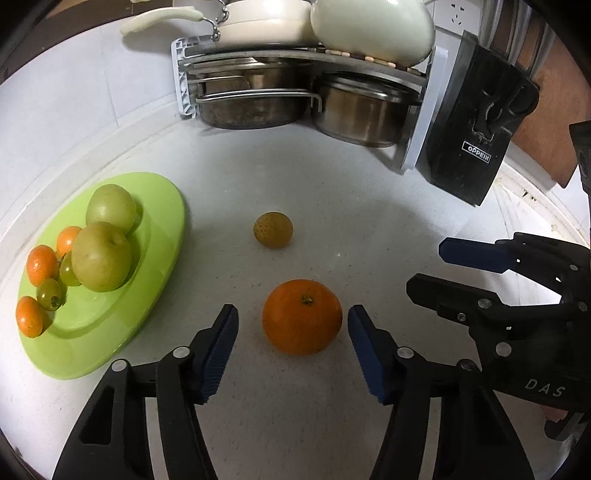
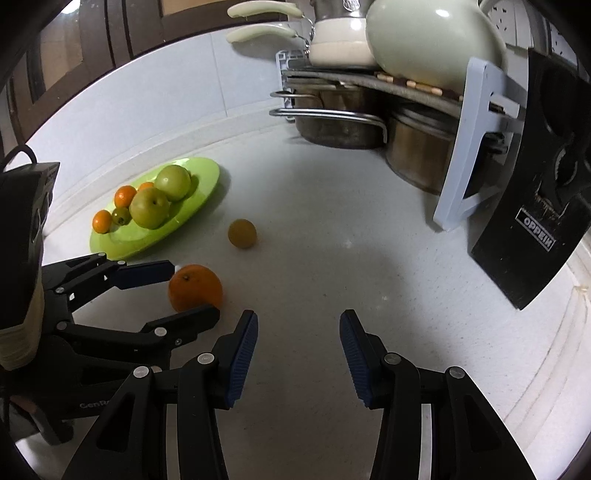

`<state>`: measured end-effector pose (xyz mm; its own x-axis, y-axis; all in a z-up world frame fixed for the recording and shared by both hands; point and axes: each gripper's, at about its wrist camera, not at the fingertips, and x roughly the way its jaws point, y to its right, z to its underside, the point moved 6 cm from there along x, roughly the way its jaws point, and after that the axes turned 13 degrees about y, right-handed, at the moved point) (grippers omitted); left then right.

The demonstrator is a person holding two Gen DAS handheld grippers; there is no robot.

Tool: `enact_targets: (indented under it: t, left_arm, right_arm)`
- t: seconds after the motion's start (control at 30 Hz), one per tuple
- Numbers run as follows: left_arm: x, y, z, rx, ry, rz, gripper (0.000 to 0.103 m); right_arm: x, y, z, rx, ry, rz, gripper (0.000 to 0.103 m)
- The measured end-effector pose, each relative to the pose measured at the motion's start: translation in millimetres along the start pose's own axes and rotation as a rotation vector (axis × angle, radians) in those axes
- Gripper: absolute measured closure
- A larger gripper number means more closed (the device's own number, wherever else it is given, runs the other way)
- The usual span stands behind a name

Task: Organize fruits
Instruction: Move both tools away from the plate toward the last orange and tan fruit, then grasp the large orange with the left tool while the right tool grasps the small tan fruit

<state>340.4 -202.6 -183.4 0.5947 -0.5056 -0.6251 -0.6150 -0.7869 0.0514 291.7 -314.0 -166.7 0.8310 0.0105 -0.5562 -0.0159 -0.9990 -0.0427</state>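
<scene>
A large orange rests on the white counter between the blue pads of my left gripper. A small gap shows on each side, so the gripper is open around it. Beyond it lies a small yellow-green fruit. To the left, a green plate holds two green apples, several small oranges and small green fruits. My right gripper hovers open over bare counter to the right of the orange, with nothing between its fingers.
A rack at the back holds steel pots below, with a cream pan and kettle on top. A black knife block leans at the back right. The tiled wall runs behind the plate.
</scene>
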Motion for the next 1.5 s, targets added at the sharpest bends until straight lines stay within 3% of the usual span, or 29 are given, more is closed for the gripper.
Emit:
enact_targets:
  t: [0.17, 0.8, 1.1, 1.5]
  left_arm:
    - [3.0, 0.4, 0.5, -0.013, -0.015, 0.036, 0.061]
    - [-32.7, -59.9, -17.1, -0.094, 0.060, -0.168, 0.061]
    - [-37.3, -70.3, -15.1, -0.113, 0.074, -0.185, 0.061]
    - [-63.4, -78.3, -16.2, -0.139, 0.109, -0.186, 0.061]
  right_arm:
    - [6.9, 3.8, -1.8, -0.001, -0.011, -0.005, 0.056]
    - [73.3, -40.6, -41.2, -0.041, -0.023, -0.129, 0.056]
    - [96.3, -53.5, -43.5, -0.074, -0.049, -0.130, 0.075]
    - [62.9, -73.9, -55.7, -0.064, -0.011, -0.170, 0.075]
